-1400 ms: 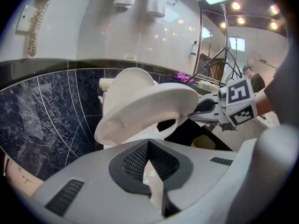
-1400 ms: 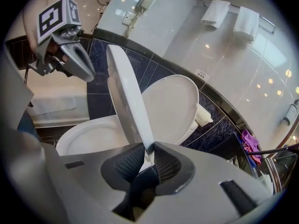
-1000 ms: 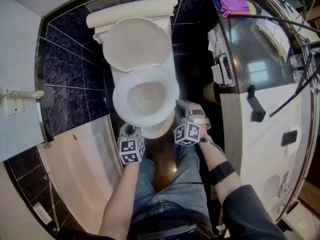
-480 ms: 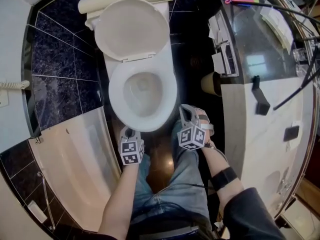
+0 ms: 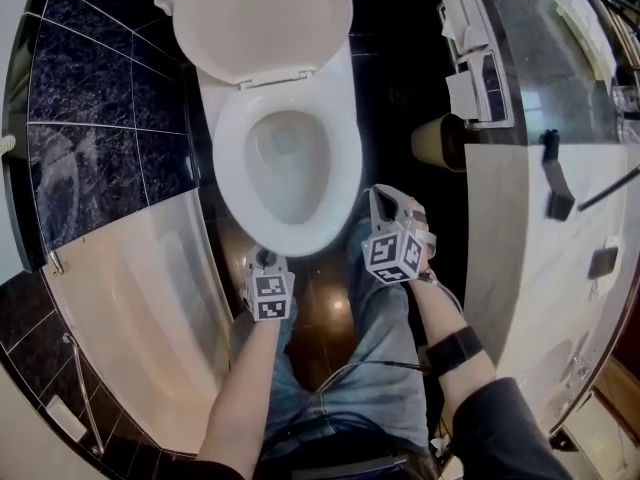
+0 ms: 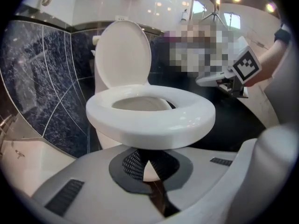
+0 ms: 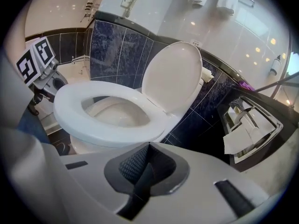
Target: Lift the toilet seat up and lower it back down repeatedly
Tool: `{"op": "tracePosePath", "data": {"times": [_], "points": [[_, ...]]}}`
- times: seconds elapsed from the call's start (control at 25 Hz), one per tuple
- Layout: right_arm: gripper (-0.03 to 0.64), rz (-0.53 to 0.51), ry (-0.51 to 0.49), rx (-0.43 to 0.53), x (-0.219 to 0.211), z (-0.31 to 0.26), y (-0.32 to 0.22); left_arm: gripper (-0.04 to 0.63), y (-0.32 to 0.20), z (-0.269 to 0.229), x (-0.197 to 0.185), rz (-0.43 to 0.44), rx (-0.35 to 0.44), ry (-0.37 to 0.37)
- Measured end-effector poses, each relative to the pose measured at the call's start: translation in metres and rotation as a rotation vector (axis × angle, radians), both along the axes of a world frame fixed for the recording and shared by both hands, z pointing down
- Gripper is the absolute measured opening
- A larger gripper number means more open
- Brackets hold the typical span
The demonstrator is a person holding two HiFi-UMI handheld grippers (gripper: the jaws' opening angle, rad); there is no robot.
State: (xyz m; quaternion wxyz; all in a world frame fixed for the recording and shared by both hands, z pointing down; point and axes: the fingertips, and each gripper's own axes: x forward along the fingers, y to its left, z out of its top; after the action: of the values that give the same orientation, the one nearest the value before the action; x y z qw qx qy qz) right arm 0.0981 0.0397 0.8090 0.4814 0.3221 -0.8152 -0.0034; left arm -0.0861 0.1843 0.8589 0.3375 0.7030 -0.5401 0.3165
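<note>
Down in front of the person, the seat (image 5: 232,173) lies flat on the bowl (image 5: 288,163), while the lid (image 5: 262,18) stands raised behind it, leaning back toward the wall. The left gripper (image 5: 263,261) hangs just before the bowl's front edge, a little left of centre, pointing steeply down. In the left gripper view its jaws are drawn together, tips meeting, with nothing between them, and the seat's rounded front rim fills the picture just beyond and above them. Whether the tips touch the bowl cannot be told. The right gripper (image 5: 380,201) sits beside the bowl's front right, near the rim but apart from the seat. In the right gripper view its jaws are pressed together and empty, with the seat ring ahead and to the left. Neither gripper holds the seat. A white tub (image 5: 150,298) runs along the left, dark blue tiles (image 5: 90,98) line the wall beside the bowl, and a pale counter (image 5: 520,268) stands at the right. The person's jeans (image 5: 385,368) show between the two forearms.
</note>
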Motion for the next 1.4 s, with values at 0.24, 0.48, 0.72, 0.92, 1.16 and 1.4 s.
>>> {"op": "tracePosePath", "data": {"times": [0.24,0.48,0.72,0.92,1.16,1.4], "points": [[0.017,0.012,0.000,-0.011,-0.005,0.026,0.009,-0.006,0.025,0.054,0.006,0.004,-0.083,-0.019],[0.017,0.018,0.007,-0.025,-0.002,0.041,0.020,-0.006,0.055,0.082,0.008,0.004,-0.184,-0.014],[0.017,0.029,0.004,-0.032,-0.004,0.035,0.026,-0.006,0.037,0.068,0.003,0.004,-0.164,-0.006],[0.017,0.040,-0.024,-0.016,-0.015,0.009,0.018,-0.005,0.007,0.030,-0.005,0.007,-0.089,-0.008],[0.017,0.044,-0.081,0.018,-0.029,-0.066,0.002,-0.005,-0.040,-0.073,-0.016,0.030,0.026,-0.026],[0.017,0.044,-0.185,0.060,-0.056,-0.179,-0.014,-0.005,-0.075,-0.205,-0.032,0.005,0.156,-0.035]]}}
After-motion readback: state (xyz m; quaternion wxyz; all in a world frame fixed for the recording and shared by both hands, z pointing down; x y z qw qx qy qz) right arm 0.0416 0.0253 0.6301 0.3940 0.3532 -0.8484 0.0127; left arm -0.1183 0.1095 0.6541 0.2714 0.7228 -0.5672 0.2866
